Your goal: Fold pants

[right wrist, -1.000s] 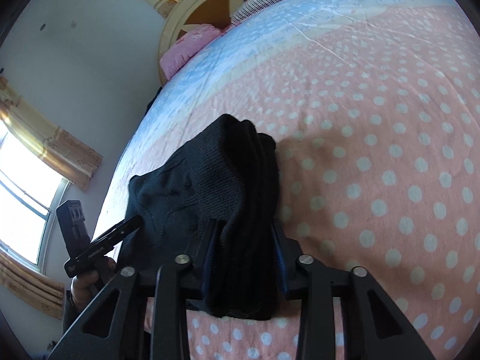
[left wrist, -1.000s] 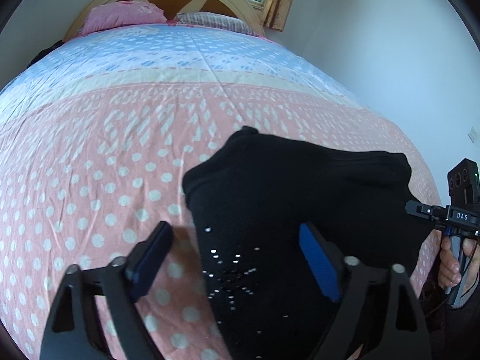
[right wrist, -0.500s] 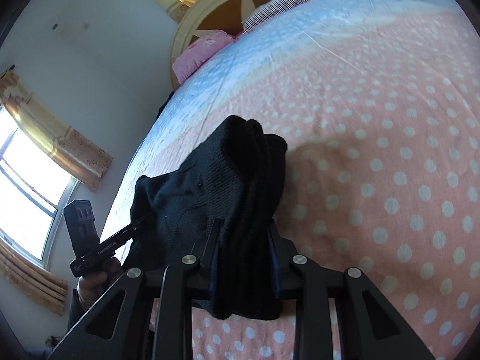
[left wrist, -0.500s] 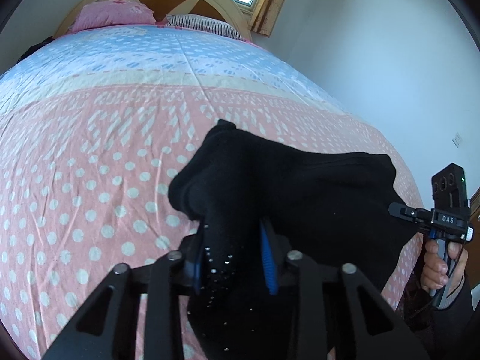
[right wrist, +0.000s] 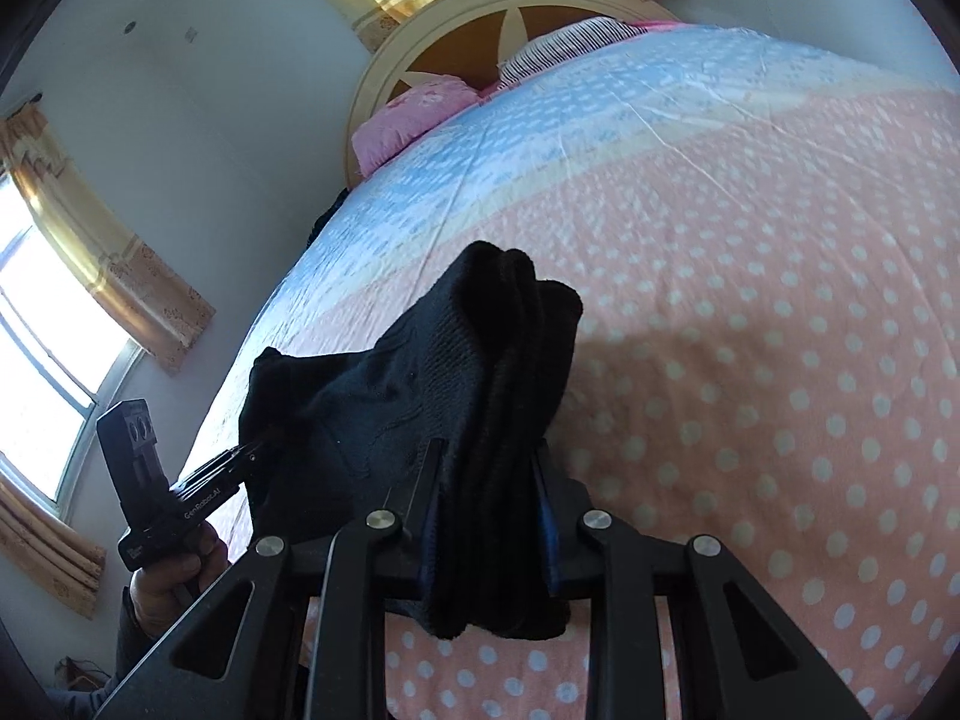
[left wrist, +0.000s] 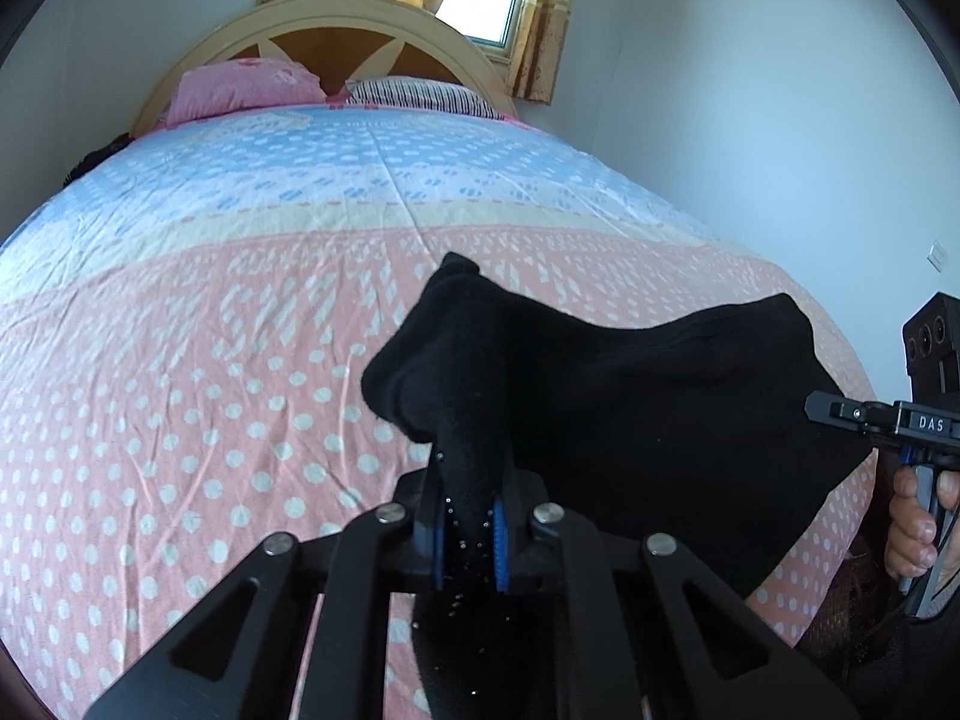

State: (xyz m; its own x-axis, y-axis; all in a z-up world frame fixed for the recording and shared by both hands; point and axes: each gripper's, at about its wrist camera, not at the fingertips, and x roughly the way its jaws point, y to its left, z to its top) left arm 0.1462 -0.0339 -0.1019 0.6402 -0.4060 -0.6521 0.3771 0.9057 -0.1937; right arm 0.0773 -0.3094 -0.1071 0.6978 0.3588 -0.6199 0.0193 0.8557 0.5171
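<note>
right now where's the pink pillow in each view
Left wrist view: pink pillow sits upper left, against the headboard, left of the striped pillow.
Right wrist view: it lies upper middle, left of centre, below the headboard.
Shared landmark: the headboard's pale star pattern.

The bed (left wrist: 198, 324) wears a sheet with white dots, pink near us and blue toward the headboard (left wrist: 312, 18). A pink pillow (left wrist: 240, 87) and a striped pillow (left wrist: 414, 93) lie there. The black pants (left wrist: 630, 396) seem partly lifted off it.
</note>
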